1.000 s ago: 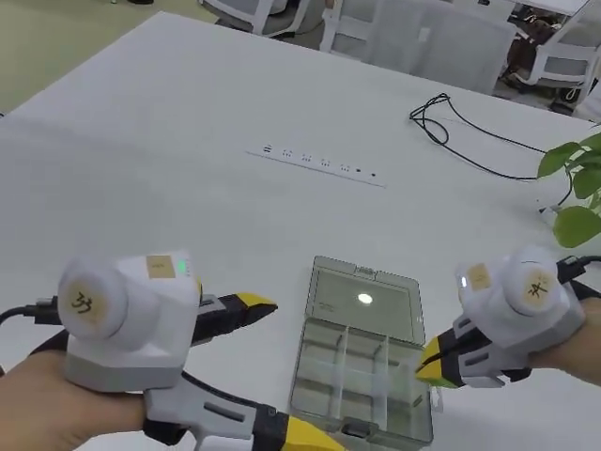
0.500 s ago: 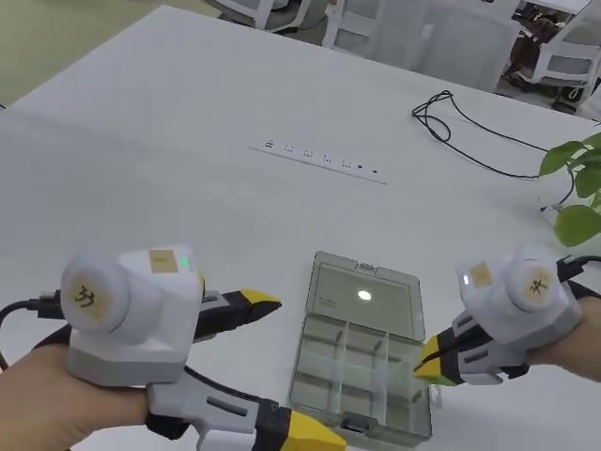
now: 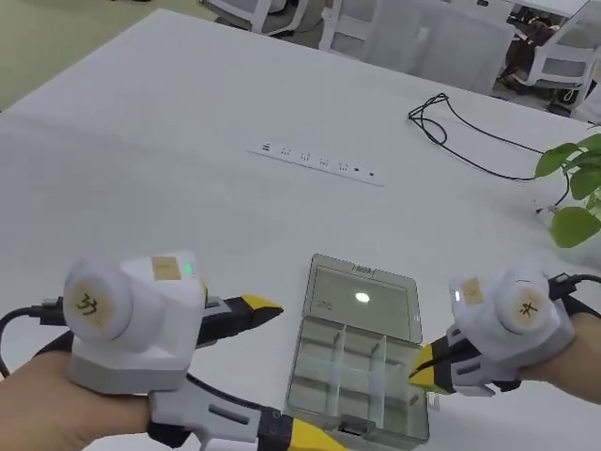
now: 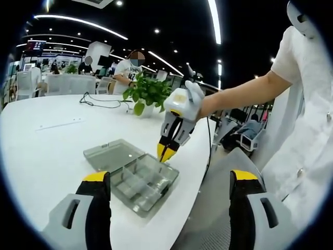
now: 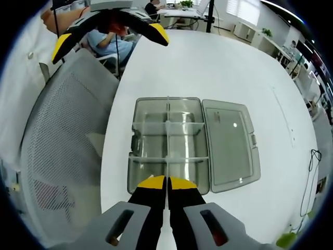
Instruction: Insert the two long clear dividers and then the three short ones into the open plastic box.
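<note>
The open plastic box [image 3: 302, 366] has its clear dividers [image 5: 167, 136] apparently all seated, though transparency blurs the count. The right gripper [image 5: 167, 179], jaws pinched together on nothing, hangs at the box's rim, likely for pressing; the left gripper [image 4: 169, 177] stands wide open, empty, aside

you're at a broad white table [image 3: 141, 113]. a white power strip [image 3: 319, 162] lies across its middle, and a black cable [image 3: 441, 141] loops beyond it. a leafy green plant [image 3: 575, 225] stands at your right. office chairs [image 3: 554, 56] line the far edge, a grey mesh chair [image 5: 62, 156] sits beside you, and long ceiling light strips [image 4: 213, 21] run overhead.
</note>
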The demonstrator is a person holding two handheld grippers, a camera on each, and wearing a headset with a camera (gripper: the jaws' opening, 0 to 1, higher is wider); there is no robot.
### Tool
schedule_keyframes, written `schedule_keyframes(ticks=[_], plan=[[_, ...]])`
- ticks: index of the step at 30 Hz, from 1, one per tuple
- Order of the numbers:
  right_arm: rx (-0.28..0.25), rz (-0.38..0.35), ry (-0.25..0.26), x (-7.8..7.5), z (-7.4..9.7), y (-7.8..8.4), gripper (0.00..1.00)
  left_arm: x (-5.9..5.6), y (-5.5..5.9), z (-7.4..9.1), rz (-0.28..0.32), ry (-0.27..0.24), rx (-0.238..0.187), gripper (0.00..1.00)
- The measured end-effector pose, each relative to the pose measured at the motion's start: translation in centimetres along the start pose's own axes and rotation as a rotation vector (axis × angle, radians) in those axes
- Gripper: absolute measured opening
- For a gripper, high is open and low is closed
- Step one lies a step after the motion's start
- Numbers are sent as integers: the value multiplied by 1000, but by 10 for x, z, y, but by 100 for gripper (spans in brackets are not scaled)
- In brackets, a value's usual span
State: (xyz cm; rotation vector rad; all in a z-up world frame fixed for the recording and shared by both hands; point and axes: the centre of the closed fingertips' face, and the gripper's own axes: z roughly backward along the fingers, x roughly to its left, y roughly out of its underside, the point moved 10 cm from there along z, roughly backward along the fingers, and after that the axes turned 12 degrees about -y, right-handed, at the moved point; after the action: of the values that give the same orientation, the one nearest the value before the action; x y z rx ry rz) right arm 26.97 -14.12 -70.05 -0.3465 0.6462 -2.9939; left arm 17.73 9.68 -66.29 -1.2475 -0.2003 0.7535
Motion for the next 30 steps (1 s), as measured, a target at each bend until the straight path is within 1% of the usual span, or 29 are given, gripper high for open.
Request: schedule_keyframes(ticks=[15, 20, 30], plan=[[14, 10, -11, -6, -17, 7, 2, 2, 0, 2, 4, -7, 3, 97], [28, 25, -9, -7, -23, 8, 2, 3, 0, 2, 3, -8, 5, 97], [30, 25, -7, -8, -28, 11, 2, 5, 0, 1, 5, -12, 7, 97]])
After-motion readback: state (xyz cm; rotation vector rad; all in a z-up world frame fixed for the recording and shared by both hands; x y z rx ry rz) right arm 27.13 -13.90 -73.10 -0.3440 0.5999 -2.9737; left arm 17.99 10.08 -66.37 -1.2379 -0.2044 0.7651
